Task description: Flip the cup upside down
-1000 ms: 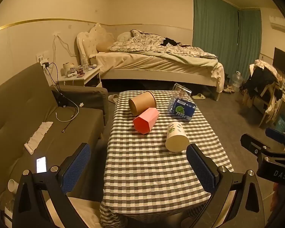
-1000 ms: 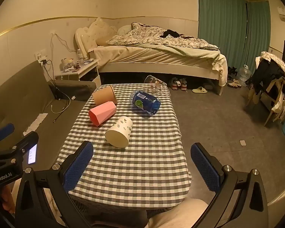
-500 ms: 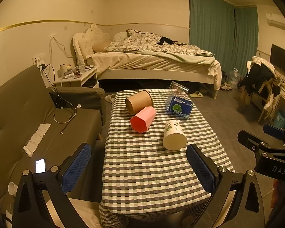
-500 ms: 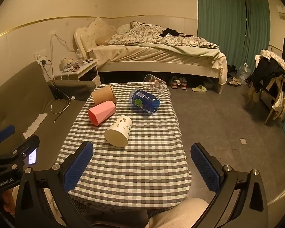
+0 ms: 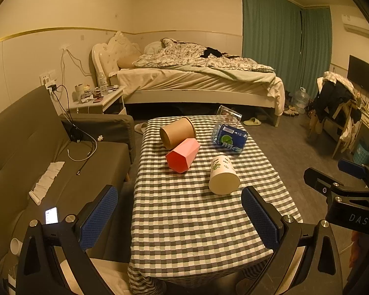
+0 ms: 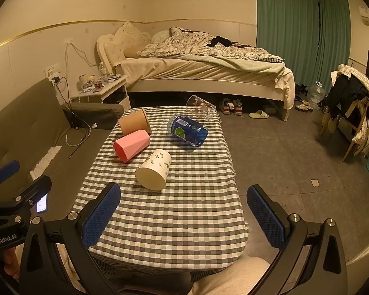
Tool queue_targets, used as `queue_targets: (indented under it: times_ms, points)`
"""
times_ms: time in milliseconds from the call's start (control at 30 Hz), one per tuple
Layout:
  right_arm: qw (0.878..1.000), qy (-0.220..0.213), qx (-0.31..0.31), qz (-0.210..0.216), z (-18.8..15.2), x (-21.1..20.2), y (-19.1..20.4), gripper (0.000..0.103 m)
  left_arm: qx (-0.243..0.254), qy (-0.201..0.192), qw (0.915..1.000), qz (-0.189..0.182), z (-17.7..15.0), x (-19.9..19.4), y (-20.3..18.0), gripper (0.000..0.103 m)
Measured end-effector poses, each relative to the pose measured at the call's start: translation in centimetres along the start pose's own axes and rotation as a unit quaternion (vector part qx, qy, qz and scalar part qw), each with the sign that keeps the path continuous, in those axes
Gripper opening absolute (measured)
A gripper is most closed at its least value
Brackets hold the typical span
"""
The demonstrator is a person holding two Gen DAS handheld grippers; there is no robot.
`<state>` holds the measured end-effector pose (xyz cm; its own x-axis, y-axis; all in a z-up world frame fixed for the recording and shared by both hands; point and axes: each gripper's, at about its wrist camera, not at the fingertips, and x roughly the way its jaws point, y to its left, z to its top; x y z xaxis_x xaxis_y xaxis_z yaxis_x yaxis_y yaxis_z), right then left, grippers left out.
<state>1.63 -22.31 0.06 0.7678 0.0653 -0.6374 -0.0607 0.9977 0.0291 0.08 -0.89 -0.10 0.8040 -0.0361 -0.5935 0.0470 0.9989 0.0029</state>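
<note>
Several cups lie on their sides on a checkered table [image 5: 184, 221] [image 6: 174, 221]: a white cup with green leaf prints [image 5: 223, 178] [image 6: 154, 173] nearest me, a pink faceted cup [image 5: 183, 155] [image 6: 131, 145], a brown paper cup [image 5: 177, 134] [image 6: 134, 125], a blue cup [image 5: 230, 138] [image 6: 188, 133] and a clear glass [image 5: 228, 115] [image 6: 201, 106]. My left gripper [image 5: 179, 216] is open and empty above the table's near end. My right gripper [image 6: 184, 218] is open and empty, also short of the white cup.
A grey sofa [image 5: 37, 152] with cables, tissue and a lit phone [image 5: 51, 215] runs along the table's left. A bed [image 5: 196, 83] stands behind, a nightstand [image 5: 98, 100] beside it. A chair with clothes [image 6: 349, 103] is at the right. Bare floor [image 6: 283, 152] lies right of the table.
Both grippers have stayed open and held high. The left view has drifted slightly so the cups sit a little lower and left; the cups have not moved.
</note>
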Motion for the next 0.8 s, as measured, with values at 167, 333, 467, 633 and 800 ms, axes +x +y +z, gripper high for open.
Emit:
queue_targets:
  times_ms: [167, 333, 467, 633, 800]
  points:
    - [1.000, 0.000, 0.000, 0.000, 0.06, -0.01, 0.03, 0.103, 0.000, 0.000, 1.0000, 0.001, -0.01, 0.01, -0.04, 0.103]
    - [1.000, 0.000, -0.001, -0.001, 0.08, 0.04, 0.01, 0.103, 0.000, -0.001, 1.0000, 0.002, 0.08, -0.02, -0.04, 0.103]
    - [1.000, 0.000, -0.002, -0.001, 0.06, 0.10, 0.04, 0.103, 0.000, -0.001, 1.0000, 0.002, 0.13, 0.00, -0.08, 0.103]
    - [1.000, 0.000, -0.003, -0.002, 0.07, 0.24, 0.13, 0.103, 0.000, 0.000, 1.0000, 0.002, 0.12, 0.04, -0.09, 0.103]
    - [1.000, 0.002, -0.003, -0.003, -0.06, 0.39, 0.16, 0.103, 0.001, 0.000, 1.0000, 0.002, 0.11, 0.04, -0.09, 0.103]
